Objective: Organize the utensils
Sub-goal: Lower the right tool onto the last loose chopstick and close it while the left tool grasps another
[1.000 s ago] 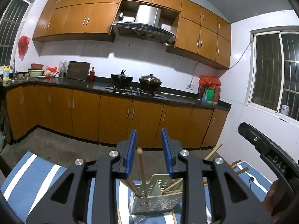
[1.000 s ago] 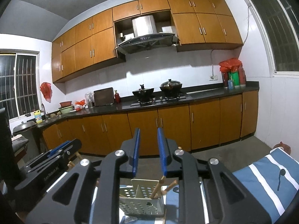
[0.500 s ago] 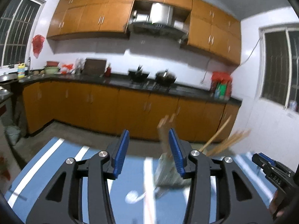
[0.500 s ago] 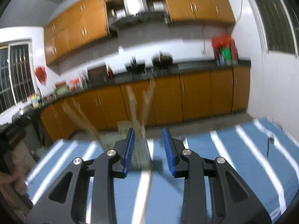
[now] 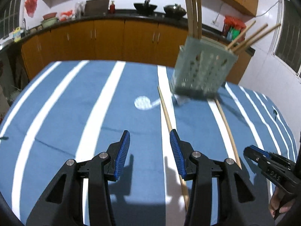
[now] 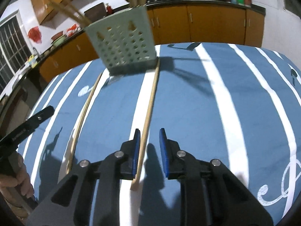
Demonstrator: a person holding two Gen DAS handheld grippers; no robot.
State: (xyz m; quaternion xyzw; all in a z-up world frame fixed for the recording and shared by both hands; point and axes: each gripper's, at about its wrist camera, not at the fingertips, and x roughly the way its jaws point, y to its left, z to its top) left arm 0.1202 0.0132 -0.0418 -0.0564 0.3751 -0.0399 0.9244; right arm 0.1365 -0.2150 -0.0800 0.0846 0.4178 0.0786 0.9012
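Observation:
A pale green perforated utensil holder [image 5: 202, 69] stands on the blue striped cloth and holds several wooden chopsticks; it also shows in the right wrist view [image 6: 125, 47]. Two loose chopsticks lie on the cloth. One [image 5: 169, 122] runs under the right finger of my open left gripper [image 5: 149, 150]. The other [image 5: 226, 126] lies further right. In the right wrist view my open right gripper [image 6: 149, 148] hovers over one chopstick [image 6: 148, 111], which lies close to its left finger; the second chopstick [image 6: 82, 116] lies to the left.
The table carries a blue cloth with white stripes [image 5: 75, 113]. Kitchen cabinets and a dark counter [image 5: 112, 28] run behind the table. The other gripper shows at the right edge of the left view [image 5: 270, 169] and the left edge of the right view [image 6: 24, 128].
Both grippers have pulled back from the holder and tilted down toward the cloth. The two loose chopsticks now lie in front of them. Both jaws stand wider apart.

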